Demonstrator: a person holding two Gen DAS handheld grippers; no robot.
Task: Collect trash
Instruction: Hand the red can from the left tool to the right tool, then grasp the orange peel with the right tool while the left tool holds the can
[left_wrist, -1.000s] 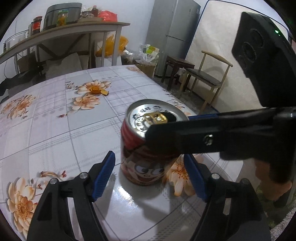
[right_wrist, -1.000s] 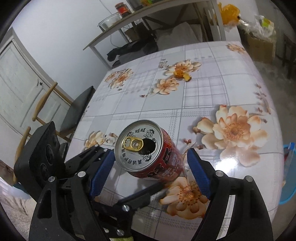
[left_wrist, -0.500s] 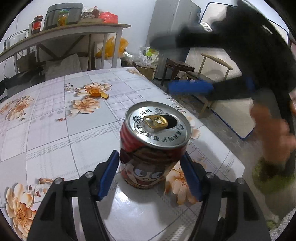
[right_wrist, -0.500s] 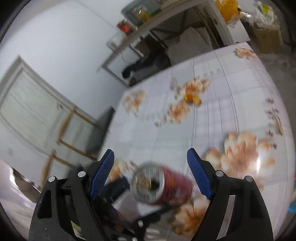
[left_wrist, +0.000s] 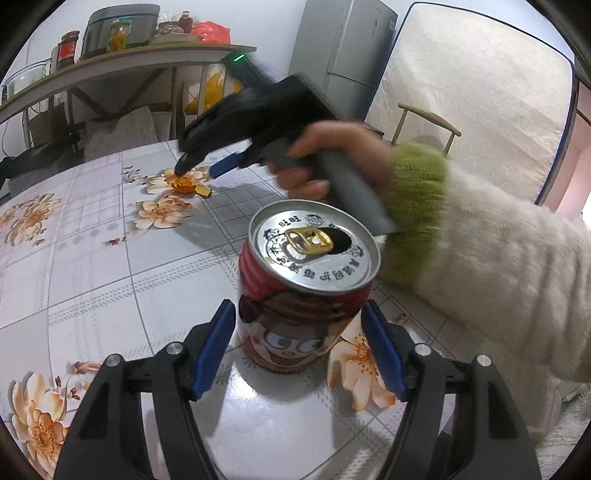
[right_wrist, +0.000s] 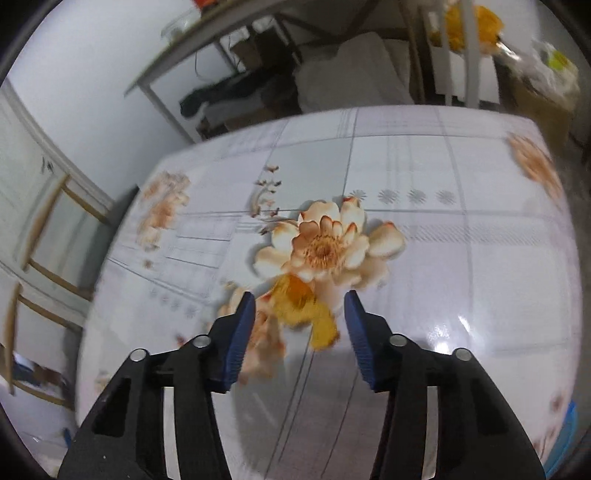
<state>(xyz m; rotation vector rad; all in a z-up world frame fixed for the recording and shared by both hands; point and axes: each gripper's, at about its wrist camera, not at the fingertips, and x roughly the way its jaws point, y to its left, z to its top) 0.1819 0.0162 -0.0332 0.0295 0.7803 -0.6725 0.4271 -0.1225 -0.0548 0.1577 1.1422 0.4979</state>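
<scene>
The left gripper, jaws opening, brackets the upright red drink can on the floral tablecloth to steady it, while the right gripper closes around the unpinched orange peel scrap farther across.

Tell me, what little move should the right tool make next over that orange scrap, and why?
Probably lower a touch further and finish closing. The right tool is closing, its blue pads either side of the orange peel scrap on the flowered table, not yet pressing it. The left tool meanwhile flanks the red can.
</scene>
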